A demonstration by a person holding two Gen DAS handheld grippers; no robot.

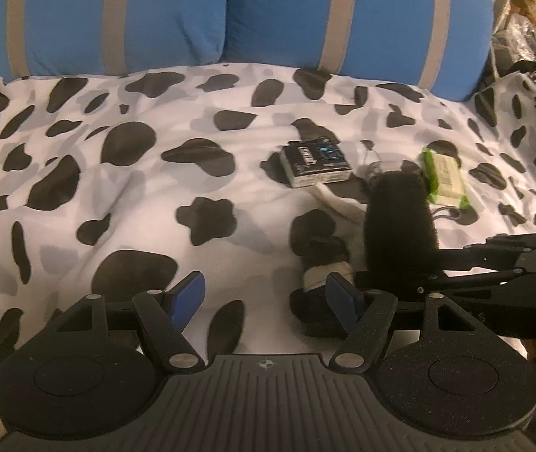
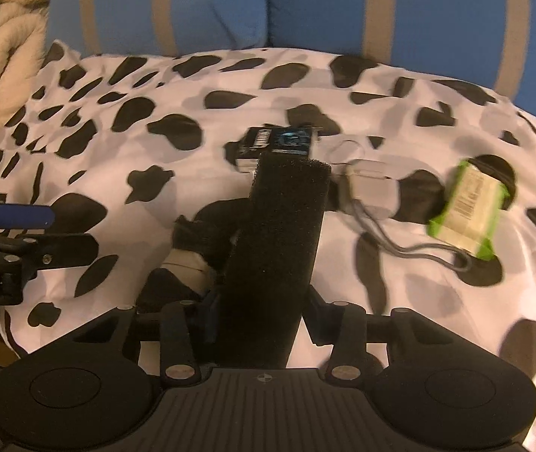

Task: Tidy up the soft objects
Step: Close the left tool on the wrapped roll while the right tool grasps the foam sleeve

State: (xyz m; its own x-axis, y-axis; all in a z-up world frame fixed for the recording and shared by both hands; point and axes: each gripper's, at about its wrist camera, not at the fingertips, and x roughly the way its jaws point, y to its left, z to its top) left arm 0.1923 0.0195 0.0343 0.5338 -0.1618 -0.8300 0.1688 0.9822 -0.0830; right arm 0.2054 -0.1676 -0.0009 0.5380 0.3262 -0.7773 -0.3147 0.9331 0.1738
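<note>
Right fingers (image 2: 207, 316): closed against a black foam block (image 2: 279, 248), which is held tilted above the bed.
Left gripper (image 1: 264, 295): jaws spread wide, nothing between them.
Cow-print cover (image 1: 117, 188): a dark box (image 1: 315, 165) and green-edged packet (image 1: 445, 180) are lying on it.
Background: blue pillows (image 1: 268, 11).

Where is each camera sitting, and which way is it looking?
Left wrist view: sits on the left gripper, looking forward and down over the cow-print blanket toward blue pillows; its own open blue-padded fingers show, with the right gripper entering from the right.
Right wrist view: sits on the right gripper, looking down along the black foam block between its fingers; the left gripper shows at left.
Both share: foam block, small dark box, green packet.
</note>
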